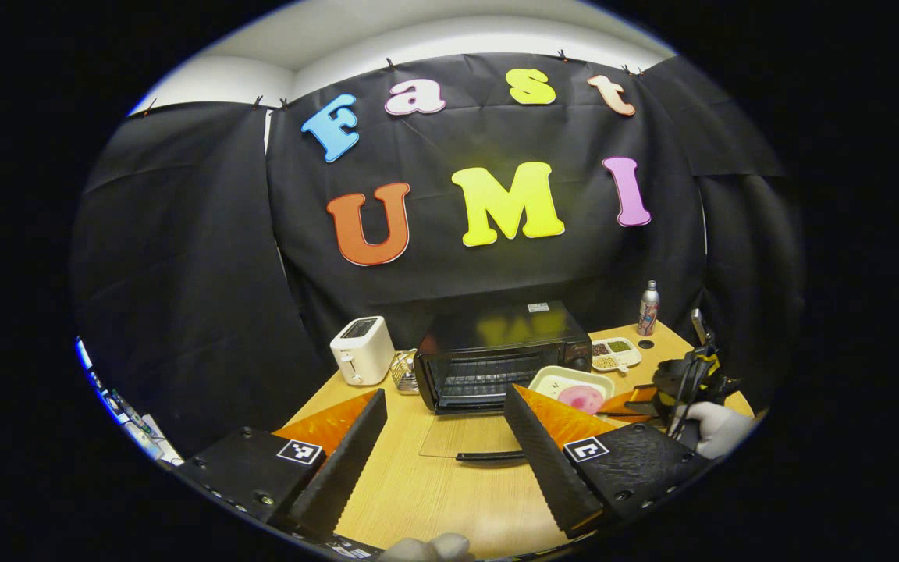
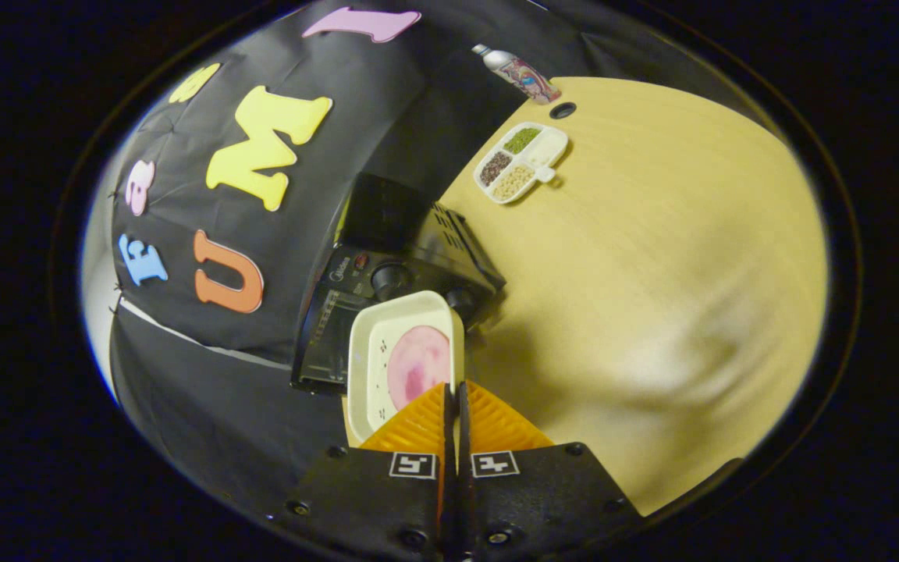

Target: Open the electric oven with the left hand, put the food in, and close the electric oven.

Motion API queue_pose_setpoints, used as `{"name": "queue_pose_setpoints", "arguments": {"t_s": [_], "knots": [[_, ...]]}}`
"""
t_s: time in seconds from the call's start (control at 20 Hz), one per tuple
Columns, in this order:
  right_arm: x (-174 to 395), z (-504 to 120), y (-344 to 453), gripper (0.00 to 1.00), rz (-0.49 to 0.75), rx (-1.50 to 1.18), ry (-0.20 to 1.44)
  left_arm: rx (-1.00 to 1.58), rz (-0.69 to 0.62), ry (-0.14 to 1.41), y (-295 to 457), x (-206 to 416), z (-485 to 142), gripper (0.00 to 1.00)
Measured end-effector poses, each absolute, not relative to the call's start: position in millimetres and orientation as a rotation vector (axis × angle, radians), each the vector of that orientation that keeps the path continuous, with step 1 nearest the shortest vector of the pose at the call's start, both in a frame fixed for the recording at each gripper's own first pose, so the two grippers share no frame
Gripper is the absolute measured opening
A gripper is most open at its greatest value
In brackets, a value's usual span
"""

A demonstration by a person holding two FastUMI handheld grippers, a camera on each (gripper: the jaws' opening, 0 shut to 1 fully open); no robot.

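The left tongs are spread wide apart and hold nothing. They hang over the wooden table. At 12 o'clock from them sits the black oven with its glass door lying flat open on the table. At 10 o'clock from the oven is a white toaster. At 2 o'clock is a little dish of beans and a bottle.

The right tongs are clenched on the rim of a white tray with pink food on it. The tray is up in the air, just in front of the oven, near its knobs.
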State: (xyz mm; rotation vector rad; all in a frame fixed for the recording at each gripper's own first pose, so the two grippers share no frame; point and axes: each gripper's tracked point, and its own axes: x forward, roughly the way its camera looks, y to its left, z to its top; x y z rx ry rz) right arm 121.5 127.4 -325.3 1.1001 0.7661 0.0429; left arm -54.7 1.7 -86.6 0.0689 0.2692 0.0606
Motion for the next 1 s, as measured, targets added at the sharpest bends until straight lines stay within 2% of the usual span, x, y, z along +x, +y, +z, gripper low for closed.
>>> {"name": "queue_pose_setpoints", "arguments": {"t_s": [0.2,0.25,0.35,0.45,0.5,0.55,0.8,0.85,1.0], "knots": [[144.7,-336.1,185.6,0.04,0.018,1.165,0.746,0.05,0.064,0.27,24.7,-50.1,-92.4,0.96],[152.0,-340.2,193.1,0.0,-0.005,1.181,0.74,0.056,0.068,0.269,30.4,-49.7,-93.8,0.97],[164.3,-346.5,207.2,0.04,-0.049,1.227,0.736,0.063,0.079,0.269,40.2,-48.8,-92.9,0.96],[177.5,-349.9,215.1,0.0,-0.074,1.227,0.716,0.038,0.085,0.282,46.2,-46.5,-97.2,0.97],[185.6,-352.1,217.6,0.04,-0.091,1.226,0.706,0.039,0.093,0.283,49.8,-44.4,-96.6,0.97],[192.9,-352.6,221.1,0.0,-0.102,1.232,0.694,0.041,0.096,0.281,52.3,-41.2,-96.7,0.97],[229.8,-348.4,231.3,0.04,-0.098,1.285,0.626,0.066,0.113,0.293,60.7,-32.2,-102.0,0.96],[236.0,-347.9,230.0,0.0,-0.099,1.283,0.609,0.068,0.117,0.297,61.9,-30.7,-104.1,0.96],[251.5,-344.7,221.3,0.05,-0.109,1.308,0.564,0.057,0.133,0.308,64.1,-27.1,-107.5,0.97]]}}
